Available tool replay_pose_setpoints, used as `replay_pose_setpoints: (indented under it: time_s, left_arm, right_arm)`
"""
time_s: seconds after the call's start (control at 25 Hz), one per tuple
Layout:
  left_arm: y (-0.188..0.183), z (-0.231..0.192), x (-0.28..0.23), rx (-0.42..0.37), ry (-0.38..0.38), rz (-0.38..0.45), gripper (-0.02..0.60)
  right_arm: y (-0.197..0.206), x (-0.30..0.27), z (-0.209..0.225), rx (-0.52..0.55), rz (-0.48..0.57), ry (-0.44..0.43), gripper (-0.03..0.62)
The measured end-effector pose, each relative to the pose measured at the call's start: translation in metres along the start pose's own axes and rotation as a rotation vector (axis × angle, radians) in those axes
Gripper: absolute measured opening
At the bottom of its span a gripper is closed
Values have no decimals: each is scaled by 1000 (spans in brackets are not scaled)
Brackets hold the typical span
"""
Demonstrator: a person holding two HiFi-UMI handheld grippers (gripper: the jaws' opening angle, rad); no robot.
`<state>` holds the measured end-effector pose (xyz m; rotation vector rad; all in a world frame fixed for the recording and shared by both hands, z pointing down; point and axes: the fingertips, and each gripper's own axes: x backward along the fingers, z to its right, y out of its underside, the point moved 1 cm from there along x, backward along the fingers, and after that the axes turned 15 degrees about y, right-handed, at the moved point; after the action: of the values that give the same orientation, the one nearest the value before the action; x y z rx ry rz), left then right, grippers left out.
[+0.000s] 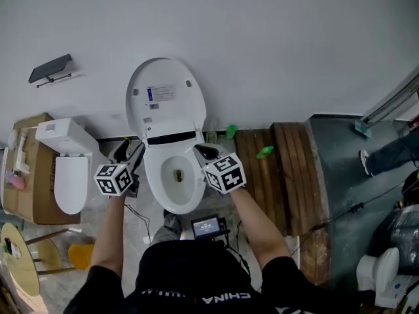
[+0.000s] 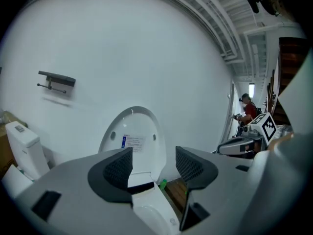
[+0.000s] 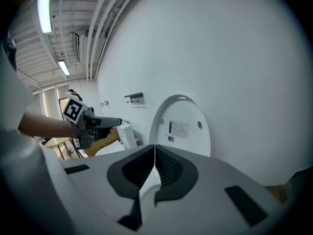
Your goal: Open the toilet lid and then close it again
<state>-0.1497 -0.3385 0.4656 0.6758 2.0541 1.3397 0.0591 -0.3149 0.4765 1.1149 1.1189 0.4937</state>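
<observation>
— How do the two grippers stand?

— The left gripper [image 2: 154, 164] is released: its jaws are apart and nothing sits between the pads, only the toilet showing through the gap. The right gripper [image 3: 154, 161] is clenched, pad against pad, and it holds nothing.

— And where are they?

— One on each side of the toilet bowl [image 1: 152, 183], towards its back end, left at the left rim and right at the right rim. I cannot tell whether either touches the porcelain.

— The toilet lid?

— The toilet lid [image 1: 165, 90] is raised, upright against the white wall [image 1: 294, 44], with a printed label on its inner face. Neither gripper is on it.

— Anything in the bowl?

— It lies open, and all I can make out is a small dark spot at the bottom.

— Count the rest for me.

— Two grippers. One second toilet [image 1: 65, 175] off to the left, lid down, resting on a cardboard box [image 1: 39, 205]. A white fixture [image 1: 380, 270] at the lower right may be a third, but I cannot be sure. One green thing [image 1: 230, 131] at the foot of the wall, and a second green thing [image 1: 264, 152] on the wooden boards [image 1: 288, 175]. One dark shelf [image 1: 50, 69] on the wall.
</observation>
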Motion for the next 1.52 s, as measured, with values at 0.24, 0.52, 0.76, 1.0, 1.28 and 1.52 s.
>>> replay_pose_setpoints:
  time_s: [0.24,0.52,0.76,1.0,1.28,1.52]
  left_arm:
    - [-40,-99,-43,-16,43,-55,262]
    - [-80,-173,-101,-66,69,-97,262]
    - [-105,-211,-147,-133,19,-127,262]
    - [-119,-236,-179,-148,-39,-145,259]
    - [-117,-245,-192,-162,-90,-115,139]
    - [-117,-244,-190,-122,-84,-94,121]
  right_arm:
    - [-59,-79,15,-14,-1,93,15]
    - [-110,-165,47,27,-20,163,17]
    - [-137,-217,91,75,-23,182,67]
    - [-153,-270,125,136,-41,177,124]
    - [-175,-308,126,201,-58,127,125]
    - [-176,-313,131,133,-32,158,112]
